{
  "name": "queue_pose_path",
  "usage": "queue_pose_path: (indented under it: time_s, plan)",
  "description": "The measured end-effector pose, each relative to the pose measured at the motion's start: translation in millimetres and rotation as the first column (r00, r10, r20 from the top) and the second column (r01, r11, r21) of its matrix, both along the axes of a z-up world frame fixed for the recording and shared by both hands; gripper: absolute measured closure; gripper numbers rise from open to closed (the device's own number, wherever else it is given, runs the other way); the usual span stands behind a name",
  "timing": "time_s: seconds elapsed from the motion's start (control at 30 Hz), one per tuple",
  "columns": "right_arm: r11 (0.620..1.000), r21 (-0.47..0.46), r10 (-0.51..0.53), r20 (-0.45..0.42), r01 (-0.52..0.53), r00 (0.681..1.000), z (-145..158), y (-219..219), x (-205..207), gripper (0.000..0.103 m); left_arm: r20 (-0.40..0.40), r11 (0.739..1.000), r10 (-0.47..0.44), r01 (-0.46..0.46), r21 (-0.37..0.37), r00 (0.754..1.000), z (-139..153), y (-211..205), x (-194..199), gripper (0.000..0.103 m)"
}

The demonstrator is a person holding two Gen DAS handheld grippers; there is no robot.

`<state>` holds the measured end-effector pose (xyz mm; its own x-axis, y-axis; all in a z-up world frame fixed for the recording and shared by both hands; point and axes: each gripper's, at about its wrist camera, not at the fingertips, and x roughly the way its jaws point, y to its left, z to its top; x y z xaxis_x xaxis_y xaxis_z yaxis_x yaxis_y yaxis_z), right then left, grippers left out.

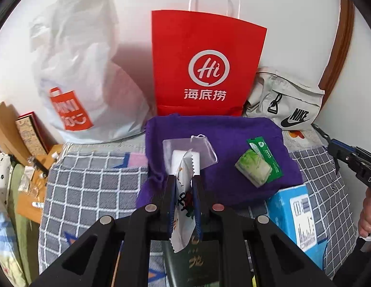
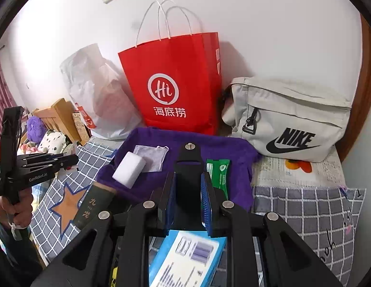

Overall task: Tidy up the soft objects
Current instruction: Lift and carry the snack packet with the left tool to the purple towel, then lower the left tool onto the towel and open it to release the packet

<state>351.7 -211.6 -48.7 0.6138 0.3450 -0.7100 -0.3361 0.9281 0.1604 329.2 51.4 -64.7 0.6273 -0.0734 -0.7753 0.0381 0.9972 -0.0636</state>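
A purple towel lies spread on the checked bed. My left gripper is shut on a white sachet with a zigzag edge, held above the towel's front edge. On the towel lie a white sponge block, a small clear drawstring pouch, a green tissue pack and a green sachet. My right gripper is shut on a black block above the towel, and it hides the tissue pack in the right wrist view.
A red paper bag, a white plastic bag and a grey Nike bag stand against the wall. A blue box and a dark green box lie near the front.
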Motion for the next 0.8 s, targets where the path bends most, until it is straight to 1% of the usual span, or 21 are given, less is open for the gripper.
queue_pose_path:
  time_s: [0.2, 0.3, 0.43, 0.5, 0.53, 0.6, 0.67, 0.8]
  plan:
    - [0.999, -0.026, 0.022, -0.002, -0.022, 1.000, -0.9, 7.5, 37.8, 0.082, -0.010, 1.000, -0.011, 0.011, -0.004, 1.000, 0.5, -7.3, 33.3, 0.090]
    - [1.000, -0.017, 0.011, -0.008, -0.011, 1.000, -6.2, 6.8, 51.8, 0.082, -0.016, 1.000, -0.007, 0.007, 0.000, 1.000, -1.1, -10.3, 49.7, 0.089]
    - [1.000, 0.010, -0.001, -0.056, 0.002, 0.998, -26.3, 2.7, 67.6, 0.082, -0.028, 1.000, 0.001, -0.001, 0.013, 1.000, -10.0, -11.6, 68.4, 0.089]
    - [1.000, -0.002, -0.002, -0.088, 0.002, 0.996, -39.3, 1.9, 75.4, 0.082, -0.043, 1.000, 0.010, -0.009, 0.024, 0.999, -17.5, -10.2, 78.8, 0.089]
    - [1.000, -0.022, 0.000, -0.113, -0.003, 0.994, -46.5, 2.6, 80.5, 0.082, -0.048, 1.000, 0.015, -0.014, 0.025, 0.999, -21.4, -8.8, 82.4, 0.089]
    - [0.998, -0.054, 0.010, -0.137, -0.017, 0.990, -56.6, 4.2, 85.1, 0.082, -0.067, 0.999, 0.034, -0.033, 0.012, 0.997, -32.5, -3.4, 90.9, 0.088]
    - [0.998, -0.065, 0.010, -0.157, -0.020, 0.988, -66.1, 3.4, 88.0, 0.082, -0.091, 0.999, 0.045, -0.046, -0.015, 0.995, -42.9, 2.3, 98.1, 0.088]
    - [0.996, -0.088, 0.008, -0.207, -0.026, 0.978, -86.1, 2.5, 96.9, 0.082, -0.131, 0.998, 0.052, -0.056, -0.030, 0.990, -62.5, 10.3, 109.5, 0.088]
